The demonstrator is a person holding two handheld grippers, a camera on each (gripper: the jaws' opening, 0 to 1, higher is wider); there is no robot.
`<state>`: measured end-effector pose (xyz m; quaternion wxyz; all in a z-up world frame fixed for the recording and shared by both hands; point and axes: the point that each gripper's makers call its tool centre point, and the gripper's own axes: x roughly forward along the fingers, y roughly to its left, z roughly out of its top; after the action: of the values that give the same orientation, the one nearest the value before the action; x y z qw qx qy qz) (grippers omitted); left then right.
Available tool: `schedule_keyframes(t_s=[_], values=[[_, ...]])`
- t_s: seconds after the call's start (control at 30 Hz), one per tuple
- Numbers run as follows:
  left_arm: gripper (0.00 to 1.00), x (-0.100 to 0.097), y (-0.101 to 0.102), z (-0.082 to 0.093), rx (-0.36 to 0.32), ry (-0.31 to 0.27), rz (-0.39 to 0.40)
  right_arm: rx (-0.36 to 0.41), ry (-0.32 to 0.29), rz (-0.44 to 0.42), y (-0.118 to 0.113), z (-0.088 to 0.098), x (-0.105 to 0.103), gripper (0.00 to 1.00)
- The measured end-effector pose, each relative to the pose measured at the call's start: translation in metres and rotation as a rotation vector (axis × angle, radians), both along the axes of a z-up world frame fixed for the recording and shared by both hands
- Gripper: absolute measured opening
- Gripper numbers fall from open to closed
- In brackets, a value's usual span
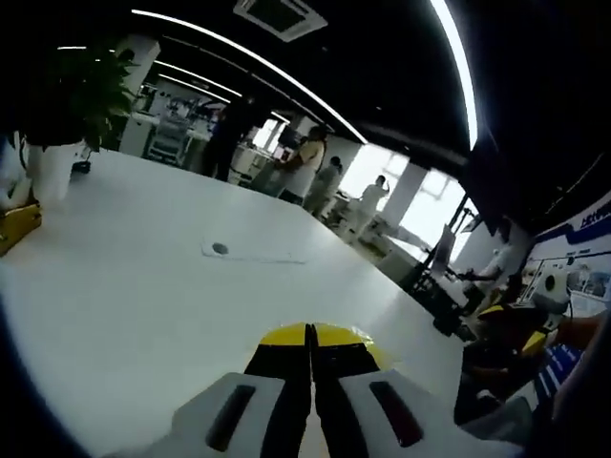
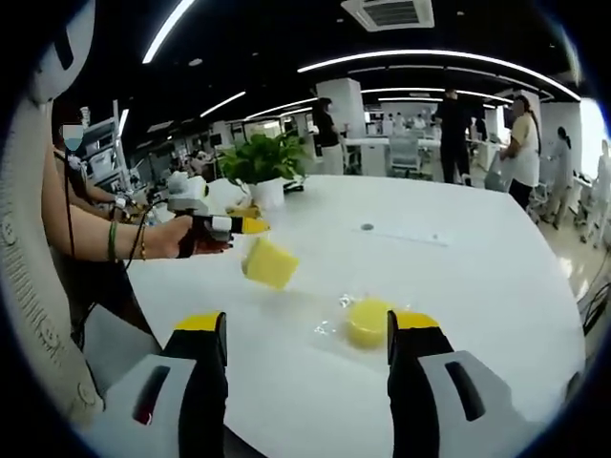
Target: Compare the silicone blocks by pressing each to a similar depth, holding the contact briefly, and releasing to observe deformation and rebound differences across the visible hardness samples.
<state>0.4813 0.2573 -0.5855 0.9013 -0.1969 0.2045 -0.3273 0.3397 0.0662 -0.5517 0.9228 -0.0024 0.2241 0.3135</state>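
**Risk: the lifted block can drop**

The left gripper (image 2: 256,226), jaws together, seems to pinch one yellow silicone block (image 2: 269,262) by its edge above the white table (image 2: 477,286); it may slip. The right gripper (image 2: 305,339) stands open near the round block (image 2: 368,322), in its wrapper.

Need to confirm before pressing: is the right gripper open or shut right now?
Open. In the right gripper view, the right gripper has its jaws standing far apart, with the round yellow block on the white table between them, near one jaw.
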Motion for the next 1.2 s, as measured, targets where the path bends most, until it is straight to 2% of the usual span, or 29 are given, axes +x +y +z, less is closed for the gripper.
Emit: schedule_keyframes(t_s=[0.3, 0.5, 0.6, 0.73, 0.9, 0.97, 1.03, 1.1, 1.2], values=[[0.0, -0.017, -0.002, 0.031, 0.056, -0.051, -0.016, 0.014, -0.06, 0.022, -0.006, 0.018, -0.012, 0.63], [0.0, -0.034, -0.014, 0.06, 0.119, -0.128, -0.069, 0.028, -0.106, 0.043, -0.008, 0.033, -0.018, 0.64], [0.0, -0.041, -0.02, 0.075, 0.147, -0.17, -0.088, 0.025, -0.128, 0.079, -0.006, 0.041, -0.018, 0.64], [0.0, -0.051, -0.028, 0.098, 0.135, -0.19, -0.118, 0.027, -0.136, 0.143, -0.001, 0.049, -0.02, 0.66], [0.0, -0.068, -0.044, 0.123, 0.141, -0.235, -0.192, 0.007, -0.162, 0.193, 0.001, 0.06, -0.014, 0.67], [0.0, -0.075, -0.052, 0.128, 0.141, -0.237, -0.234, 0.004, -0.18, 0.222, 0.004, 0.068, -0.01, 0.68], [0.0, -0.081, -0.058, 0.131, 0.172, -0.254, -0.274, -0.006, -0.194, 0.254, 0.008, 0.073, -0.005, 0.68], [0.0, -0.084, -0.062, 0.137, 0.168, -0.261, -0.281, -0.032, -0.205, 0.29, 0.012, 0.076, 0.001, 0.65], [0.0, -0.087, -0.065, 0.143, 0.168, -0.27, -0.295, -0.028, -0.229, 0.343, 0.026, 0.087, 0.012, 0.68]])
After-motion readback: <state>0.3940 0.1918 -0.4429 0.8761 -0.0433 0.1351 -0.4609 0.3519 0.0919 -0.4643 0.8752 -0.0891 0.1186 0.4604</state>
